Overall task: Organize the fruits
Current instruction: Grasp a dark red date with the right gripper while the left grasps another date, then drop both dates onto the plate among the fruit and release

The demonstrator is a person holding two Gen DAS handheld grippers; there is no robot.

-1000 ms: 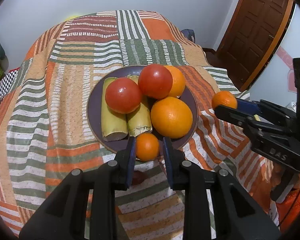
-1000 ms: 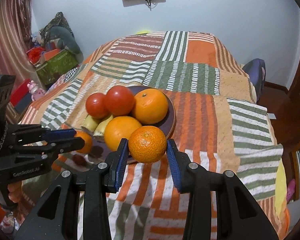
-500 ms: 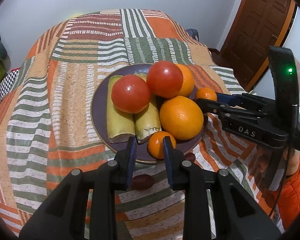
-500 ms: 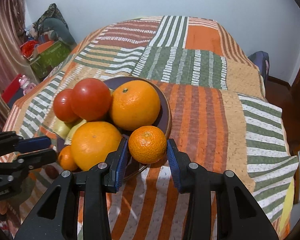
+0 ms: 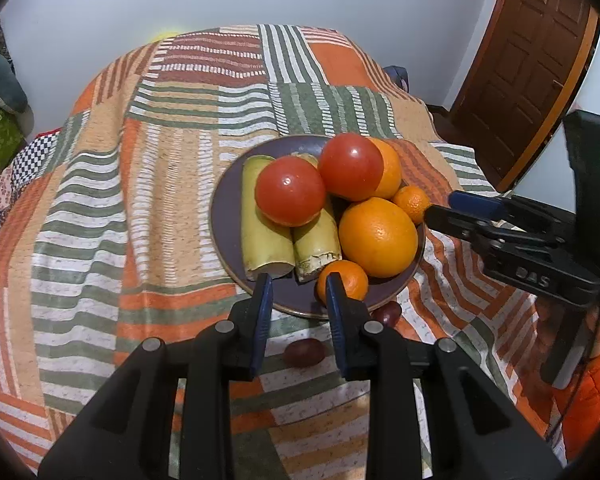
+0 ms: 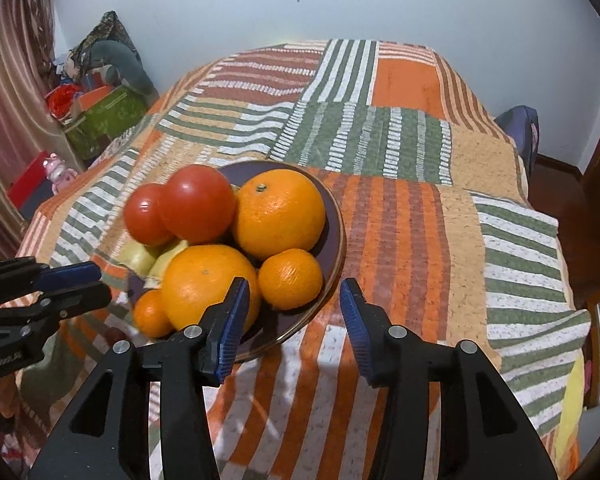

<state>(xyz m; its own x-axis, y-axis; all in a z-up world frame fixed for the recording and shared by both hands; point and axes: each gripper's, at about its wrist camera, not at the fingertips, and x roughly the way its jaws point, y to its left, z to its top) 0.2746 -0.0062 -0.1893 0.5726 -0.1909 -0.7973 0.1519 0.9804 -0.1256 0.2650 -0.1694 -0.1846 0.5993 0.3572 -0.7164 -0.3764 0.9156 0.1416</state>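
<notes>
- Left wrist view: the left gripper [image 5: 296, 284] was seen spread and empty, a mandarin [image 5: 342, 282] resting on the plate [image 5: 228, 216] beside it.
- The right gripper [image 6: 292, 300] was likewise parted, holding nothing.
- Two dark fruits [image 5: 304, 353] were left on the cloth, judged unfinished.

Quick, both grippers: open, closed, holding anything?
Left gripper: open, empty; small orange mandarin sits released on the dark plate.
Right gripper: open, empty.

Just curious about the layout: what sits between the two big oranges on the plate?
In the right wrist view, a small mandarin sits partly between the near big orange and the far big orange, on the plate.
</notes>
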